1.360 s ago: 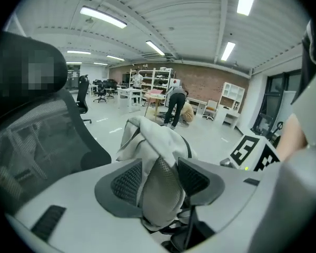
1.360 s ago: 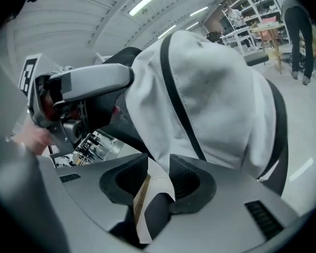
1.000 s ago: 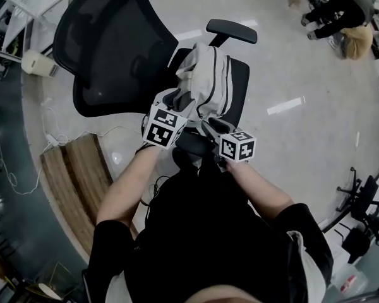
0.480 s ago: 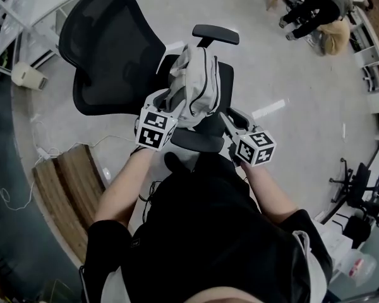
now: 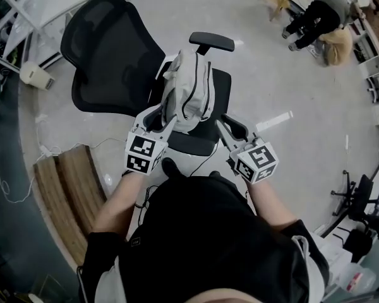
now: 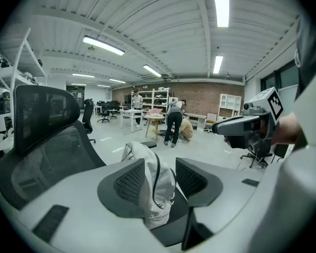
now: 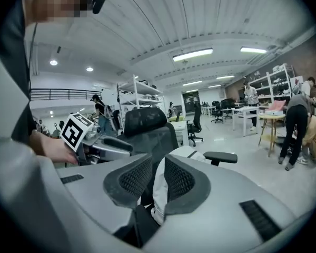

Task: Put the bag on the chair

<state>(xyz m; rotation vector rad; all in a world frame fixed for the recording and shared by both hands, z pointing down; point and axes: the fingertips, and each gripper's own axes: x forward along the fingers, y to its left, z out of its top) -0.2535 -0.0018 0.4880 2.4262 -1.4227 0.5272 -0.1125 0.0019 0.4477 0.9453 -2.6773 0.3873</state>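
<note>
Left bag (image 5: 188,90) standing on chair (image 5: 114,55), task seemingly done; held left gripper (image 5: 161,115) and right gripper (image 5: 226,124) before chair, empty, jaws just narrowing.

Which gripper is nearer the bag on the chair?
Left. The left gripper sits at the bag's near left edge; the right gripper is apart from it, off its near right. Both have just been closing their jaws with nothing between them.

The bag (image 5: 188,90) sits on the chair (image 5: 222,88), backrest (image 5: 107,55) to its left, armrest (image 5: 211,41) behind.
</note>
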